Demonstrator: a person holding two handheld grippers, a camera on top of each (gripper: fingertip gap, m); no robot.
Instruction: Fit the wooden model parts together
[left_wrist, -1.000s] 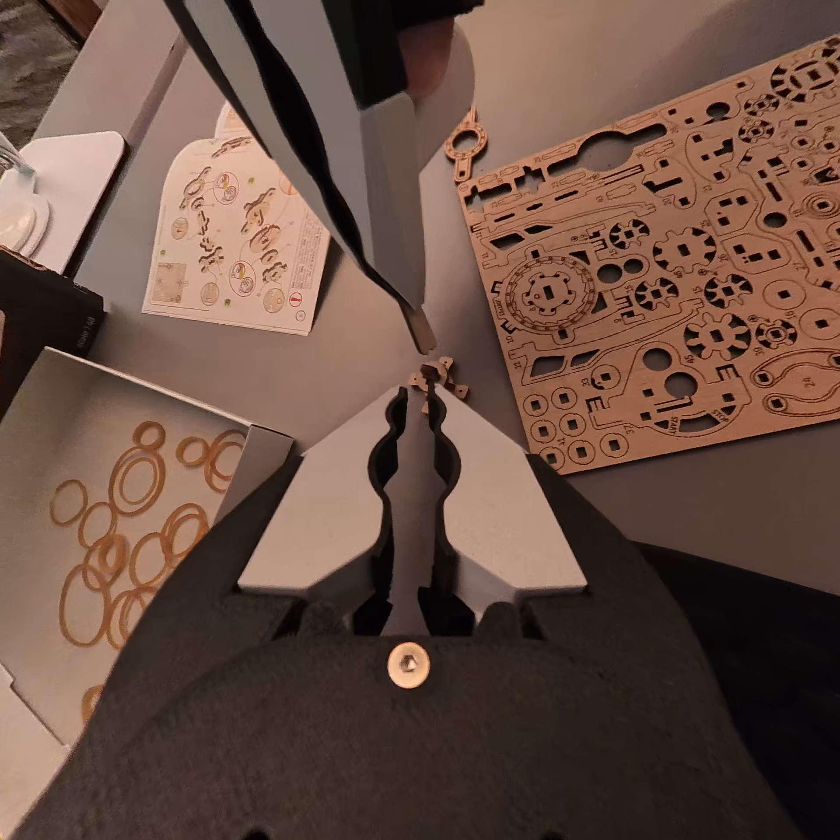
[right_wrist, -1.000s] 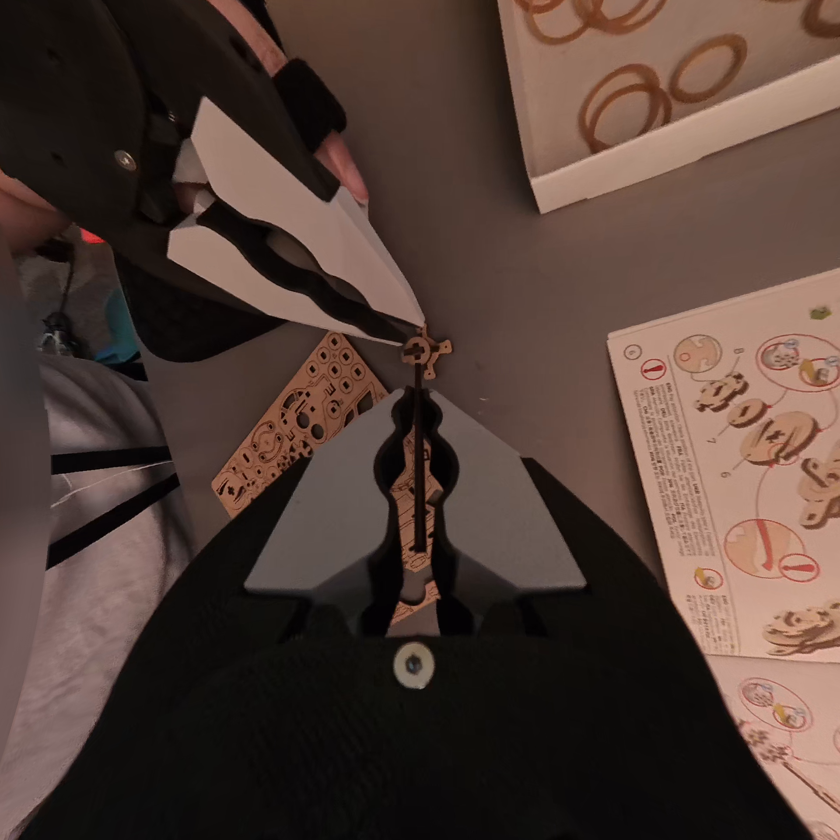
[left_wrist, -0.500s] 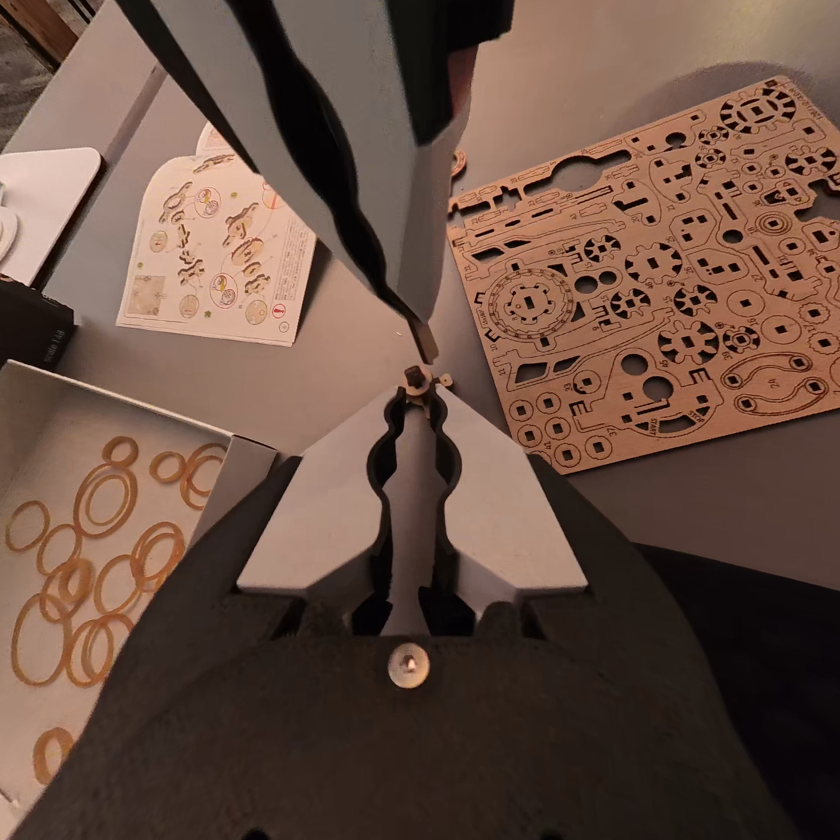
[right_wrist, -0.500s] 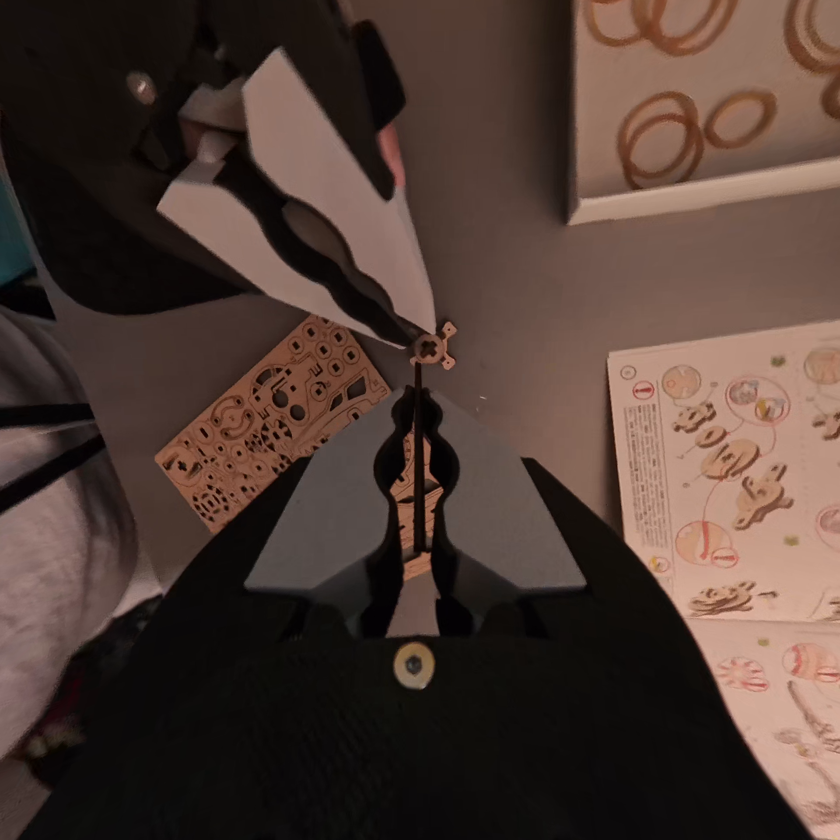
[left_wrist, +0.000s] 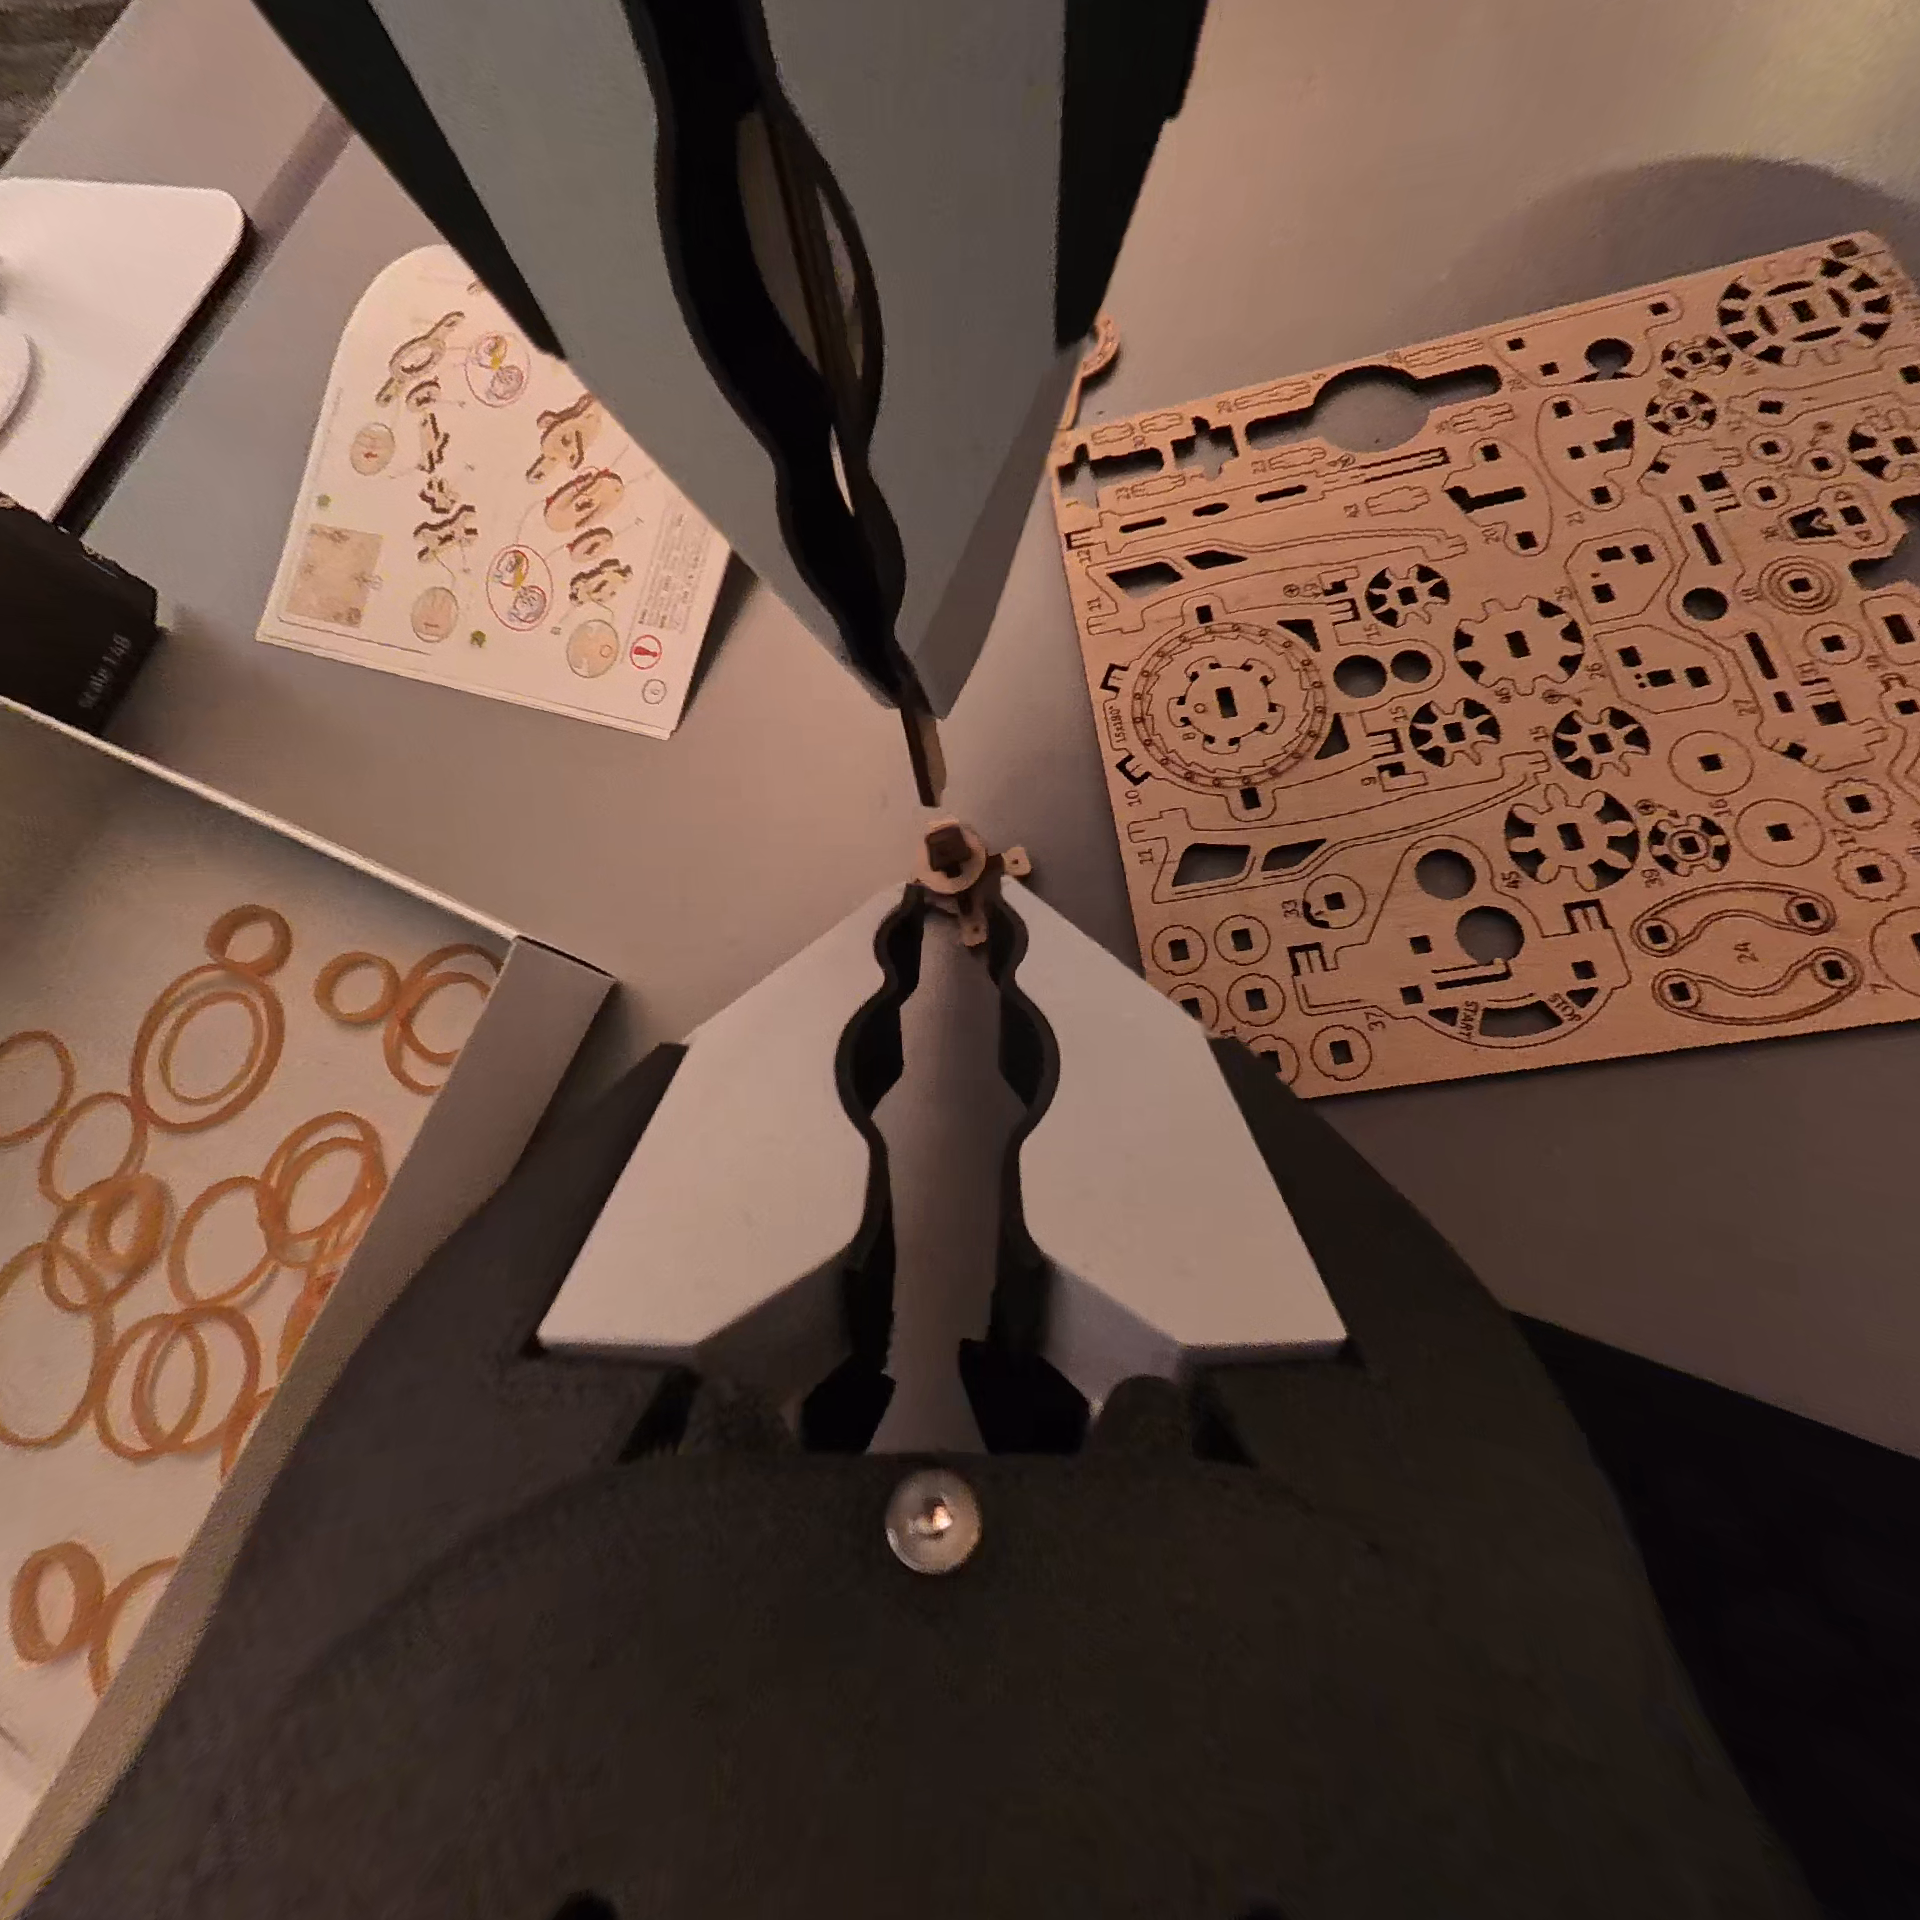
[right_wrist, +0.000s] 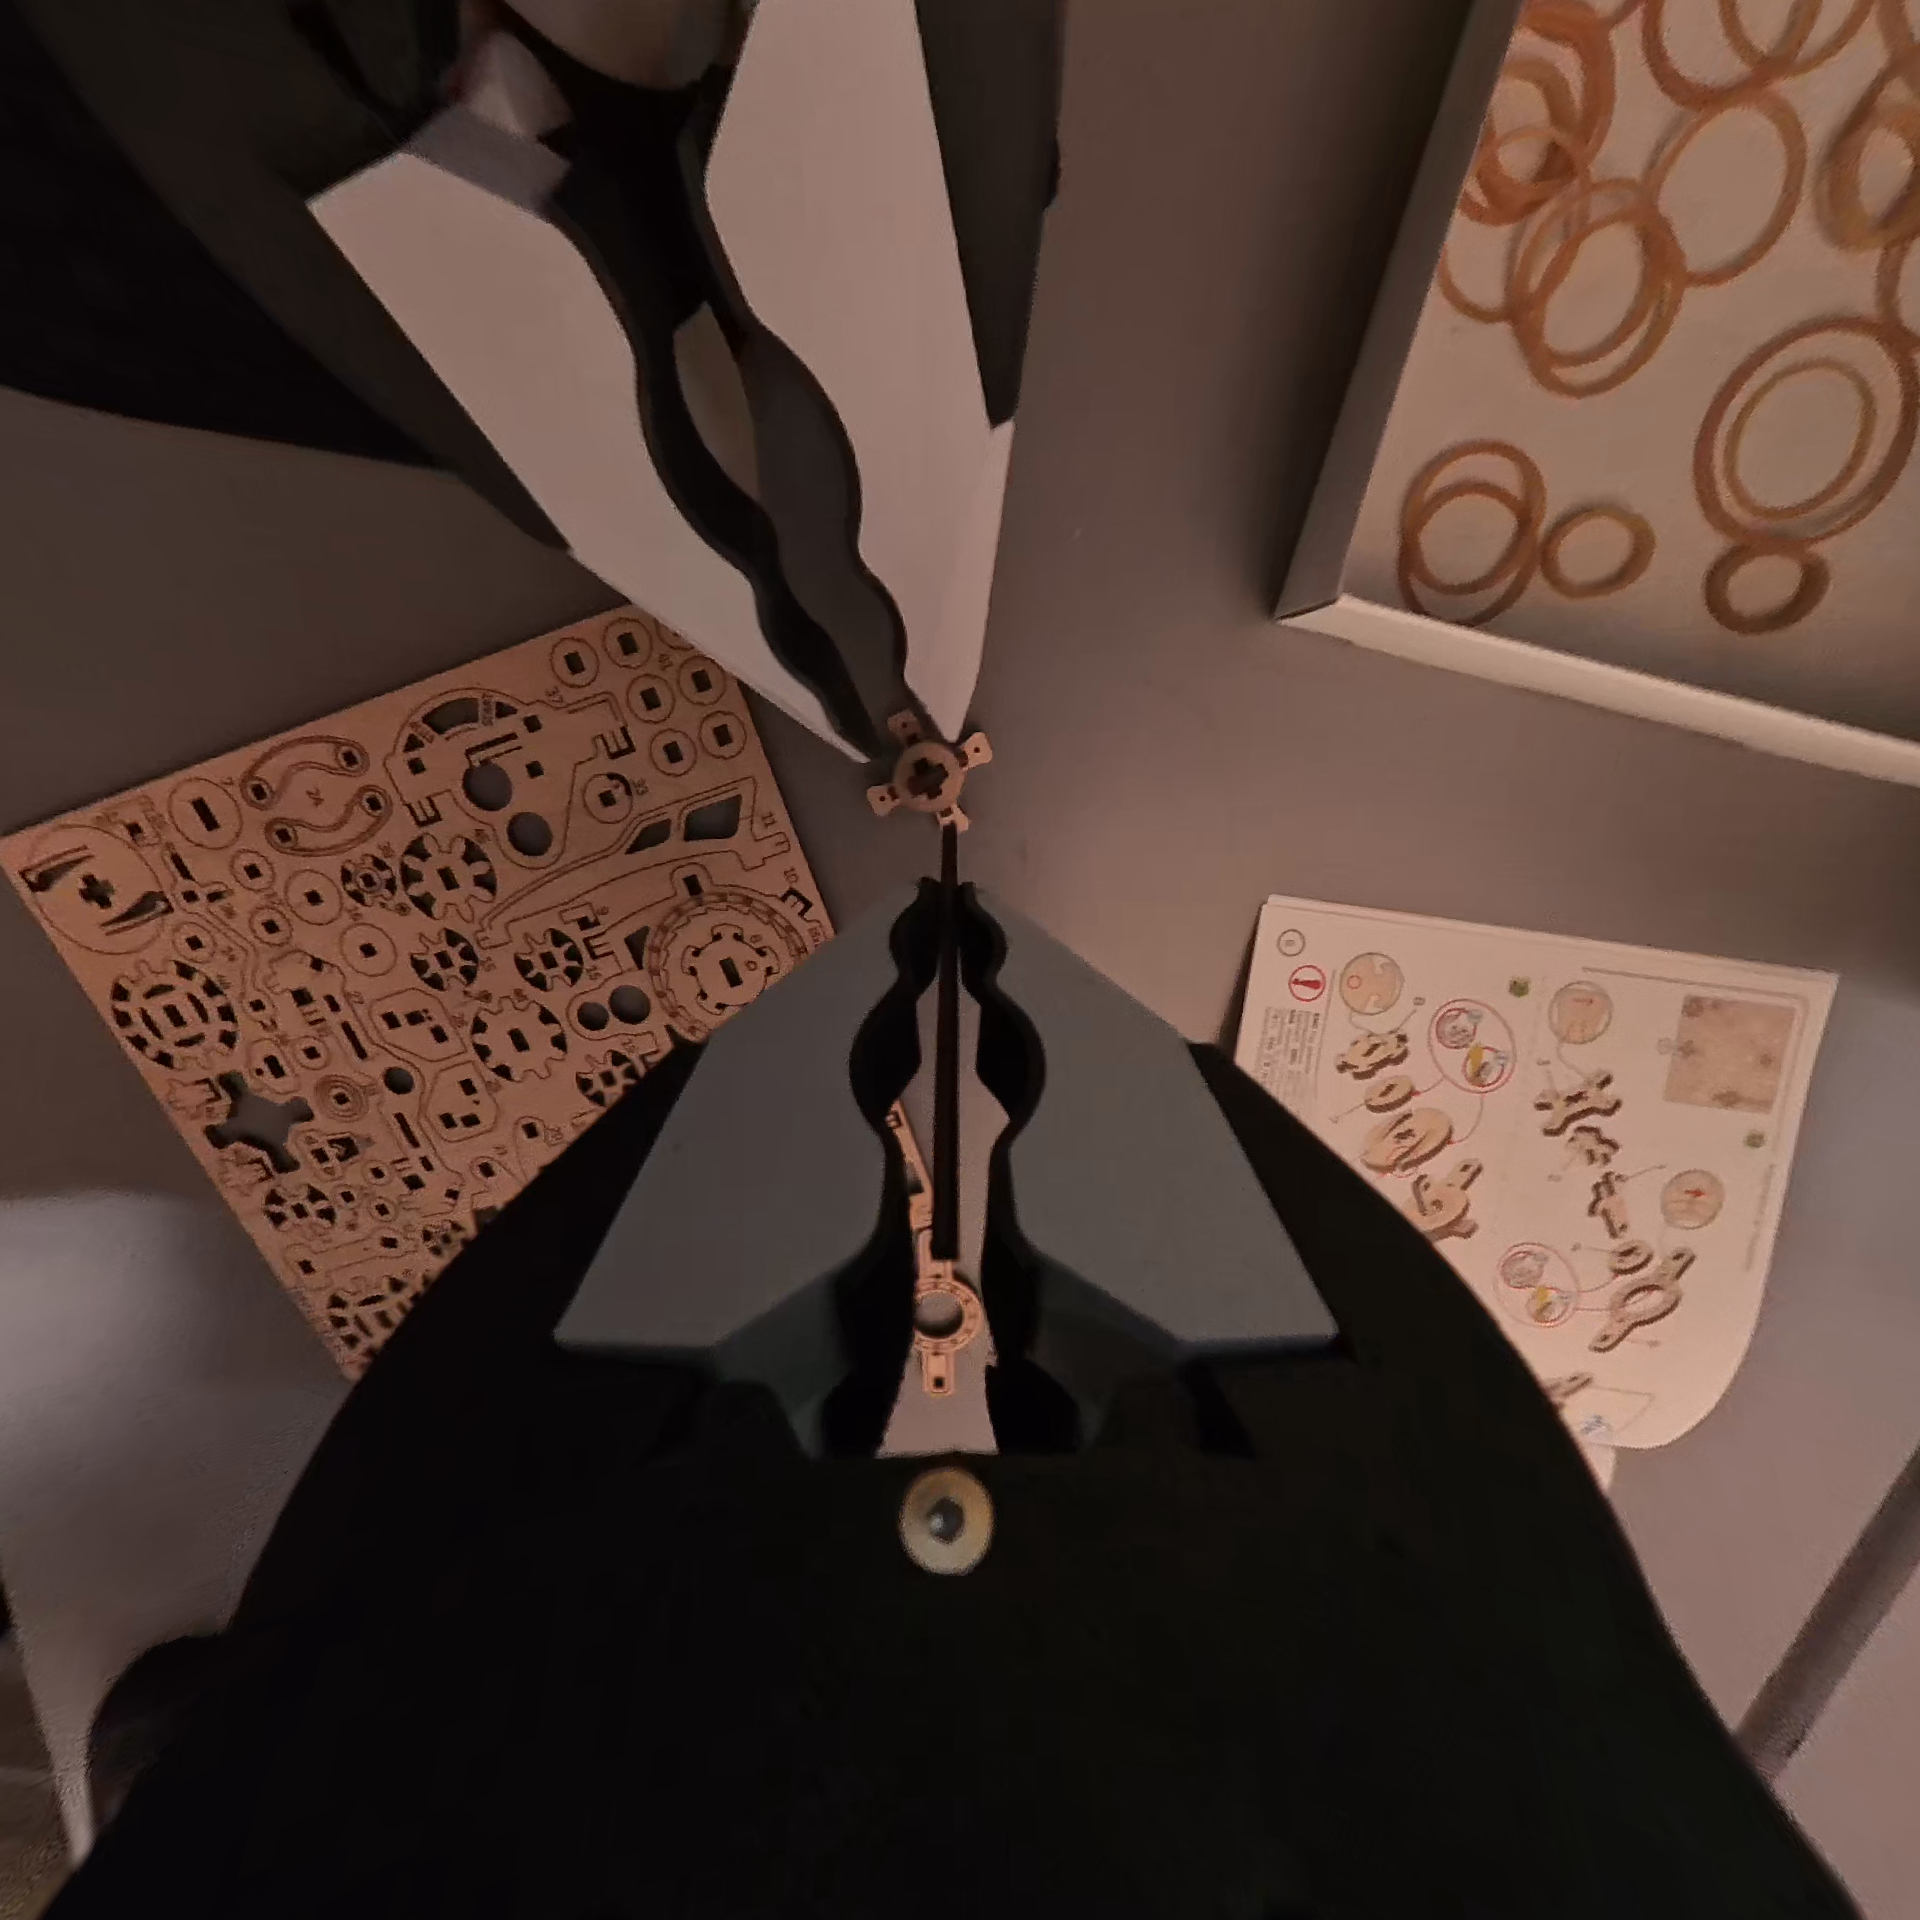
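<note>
My left gripper (left_wrist: 951, 902) is shut on a small cross-shaped wooden hub (left_wrist: 956, 864) with a slotted centre, held above the grey table. My right gripper (right_wrist: 945, 891) is shut on a thin flat wooden strip (right_wrist: 947, 1039), seen edge-on. The two grippers point tip to tip. In the left wrist view the right gripper (left_wrist: 916, 717) comes down from the top, and the strip's end (left_wrist: 927, 764) is just short of the hub. In the right wrist view the left gripper (right_wrist: 920, 727) holds the hub (right_wrist: 925, 779) right at the strip's tip. I cannot tell whether they touch.
A laser-cut plywood sheet (left_wrist: 1507, 675) lies on the table, also in the right wrist view (right_wrist: 416, 935). An instruction leaflet (left_wrist: 499, 520), a box lid with several rubber bands (left_wrist: 208, 1143) and a loose ringed wooden part (right_wrist: 940, 1309) lie nearby. A black box (left_wrist: 73, 623) stands at the left. The grippers are tip to tip, or close to it.
The grippers have turned and closed in until they face each other head-on. The strip's end has come nearly in line with the hub. Both grips are unchanged.
</note>
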